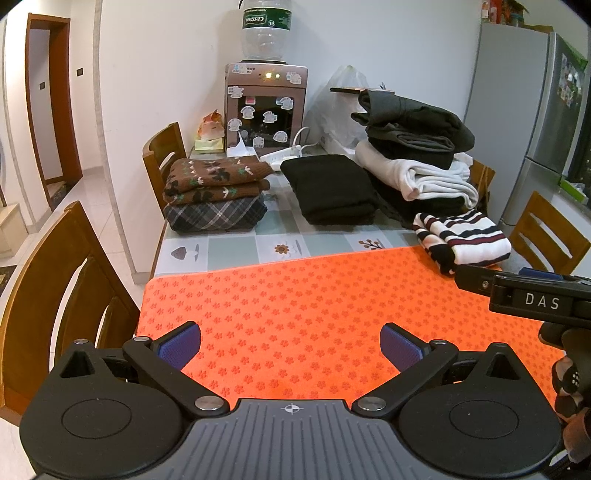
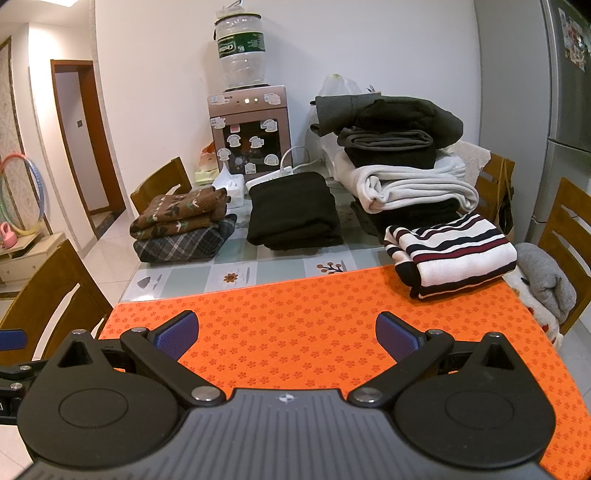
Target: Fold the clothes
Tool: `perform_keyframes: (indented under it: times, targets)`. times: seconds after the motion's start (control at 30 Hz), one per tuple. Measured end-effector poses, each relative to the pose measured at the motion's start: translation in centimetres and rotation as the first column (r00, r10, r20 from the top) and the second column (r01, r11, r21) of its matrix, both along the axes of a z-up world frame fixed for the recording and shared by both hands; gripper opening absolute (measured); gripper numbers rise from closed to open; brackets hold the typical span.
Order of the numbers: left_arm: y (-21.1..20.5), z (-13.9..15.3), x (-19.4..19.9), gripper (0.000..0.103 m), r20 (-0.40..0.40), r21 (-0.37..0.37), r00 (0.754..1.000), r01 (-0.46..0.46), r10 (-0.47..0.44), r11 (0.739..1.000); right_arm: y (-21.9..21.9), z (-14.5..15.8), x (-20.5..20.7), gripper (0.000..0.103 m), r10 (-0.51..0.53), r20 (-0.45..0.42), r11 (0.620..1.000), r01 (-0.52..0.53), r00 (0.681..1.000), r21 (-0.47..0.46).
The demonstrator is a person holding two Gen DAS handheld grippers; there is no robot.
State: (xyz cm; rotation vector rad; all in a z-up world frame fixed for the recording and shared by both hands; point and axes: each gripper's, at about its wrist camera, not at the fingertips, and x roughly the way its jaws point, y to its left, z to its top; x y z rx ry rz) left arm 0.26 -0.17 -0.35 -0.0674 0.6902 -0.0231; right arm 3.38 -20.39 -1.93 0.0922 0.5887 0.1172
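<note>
**Both claws wide apart over orange mat**

Left gripper [image 1: 290,343] and right gripper [image 2: 287,334] gape, holding nothing. Folded clothes sit beyond: striped sweater [image 2: 452,251] on the mat's [image 1: 314,314] corner. Bottle [image 1: 266,29] reads "C'estbon"; a clamp [image 1: 541,301] reads "DAS".

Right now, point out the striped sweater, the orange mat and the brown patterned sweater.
striped sweater [image 2: 454,251], right wrist view, folded top face
orange mat [image 2: 295,317], right wrist view, bare middle
brown patterned sweater [image 1: 216,179], left wrist view, top fold
</note>
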Motion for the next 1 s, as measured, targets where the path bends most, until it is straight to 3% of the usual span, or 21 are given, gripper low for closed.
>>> perform_keyframes:
  times: [1.0]
  targets:
    - [0.12,-0.11,0.39,0.103,-0.016,-0.005,1.0,0.004,-0.004,1.0,0.2,-0.31,0.4,0.103,0.003,-0.014,1.0,-0.003,1.0,0.004]
